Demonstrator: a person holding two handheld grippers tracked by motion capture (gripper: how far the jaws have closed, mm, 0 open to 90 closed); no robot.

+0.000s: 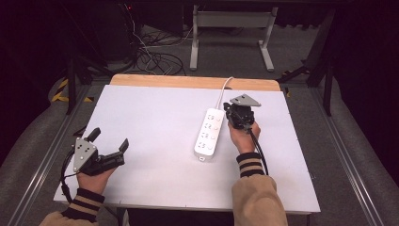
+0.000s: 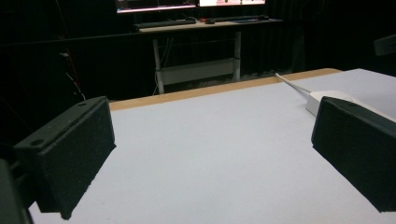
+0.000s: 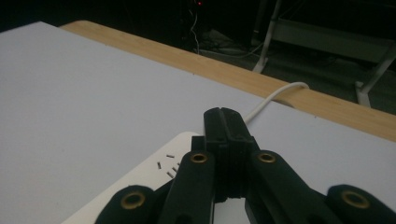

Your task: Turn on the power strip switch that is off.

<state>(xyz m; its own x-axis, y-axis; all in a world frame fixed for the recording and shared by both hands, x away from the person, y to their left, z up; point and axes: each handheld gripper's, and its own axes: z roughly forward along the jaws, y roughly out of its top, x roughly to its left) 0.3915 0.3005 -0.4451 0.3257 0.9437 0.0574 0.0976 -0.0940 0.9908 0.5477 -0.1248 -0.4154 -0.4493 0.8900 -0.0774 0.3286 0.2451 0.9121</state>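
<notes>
High view shows a white table top with a pale wooden strip along its far edge, and on it a white power strip lying right of centre, its long axis running near-to-far with a slight lean, its white cable leaving the far end and dropping over the wooden edge. The right gripper sits just beside the strip's far end, on its right, held by a hand in a striped cuff; in the right gripper view its black jaws are pressed together with nothing between them, hovering over the strip's far corner, where small socket slots show in smooth, rounded plastic. The left gripper rests well apart, at the near left of the table, its jaws spread wide; in the left gripper view the flat, matte, slightly grainy pads frame bare table, with the strip off to the far right. I'd judge the right hand far the nearer to the strip, and any grasp would need those jaws opened across its short width.
</notes>
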